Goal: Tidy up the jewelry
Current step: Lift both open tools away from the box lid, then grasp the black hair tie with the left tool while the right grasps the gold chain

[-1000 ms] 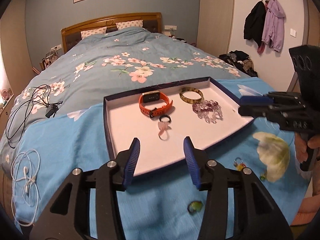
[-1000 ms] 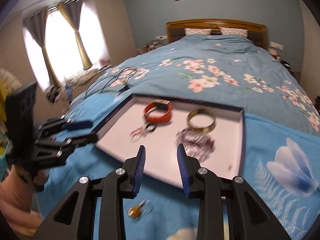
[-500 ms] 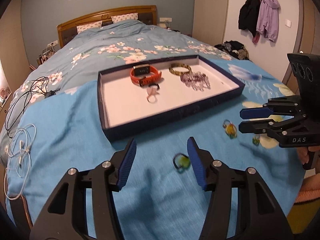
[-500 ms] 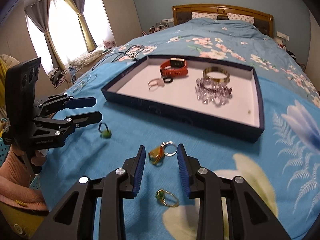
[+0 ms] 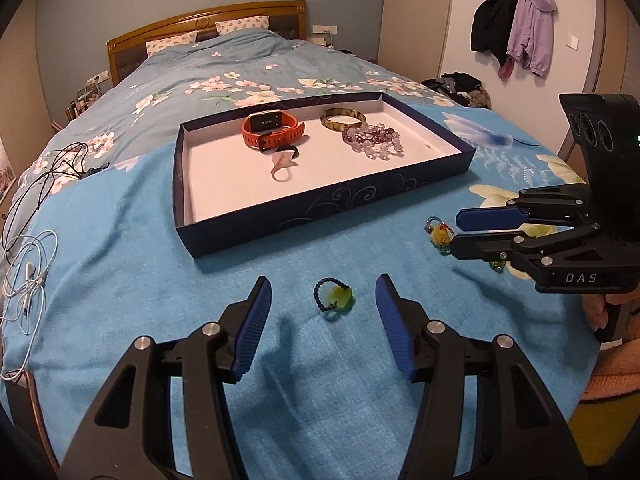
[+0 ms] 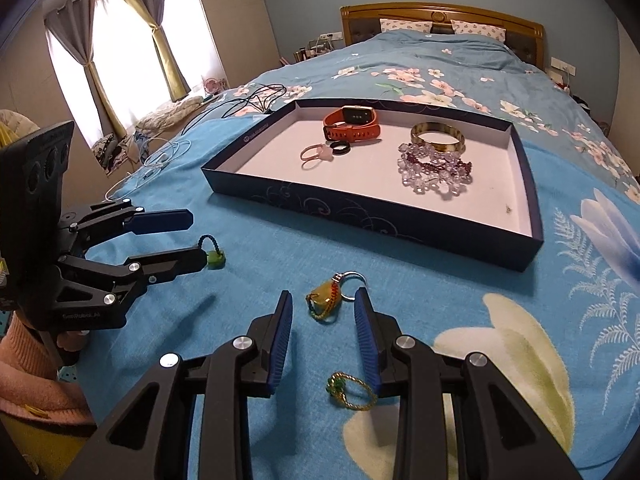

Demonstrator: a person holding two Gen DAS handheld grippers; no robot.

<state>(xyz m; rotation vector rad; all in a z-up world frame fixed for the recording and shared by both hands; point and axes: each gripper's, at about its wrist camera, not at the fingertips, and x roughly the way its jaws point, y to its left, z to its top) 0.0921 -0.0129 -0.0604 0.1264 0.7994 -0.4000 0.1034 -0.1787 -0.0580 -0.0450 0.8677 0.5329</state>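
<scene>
Left tongs (image 5: 322, 306) spread wide around green-stone ring (image 5: 333, 300), loop toward tray (image 5: 320, 216). Right tongs (image 6: 322, 314) agape beside amber charm (image 6: 326, 298), keyring end pointing trayward.

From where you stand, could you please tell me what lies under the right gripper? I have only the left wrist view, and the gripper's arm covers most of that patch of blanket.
Observer: An amber pendant on a metal key ring lies on the blue blanket, between the open fingers of the right gripper. It is not clamped.
Operator: Thank you. Is anything else loose close by?
Observer: Yes. A gold ring with a green stone lies further back between the same fingers, nearer the gripper's body, apart from the pendant.
</scene>
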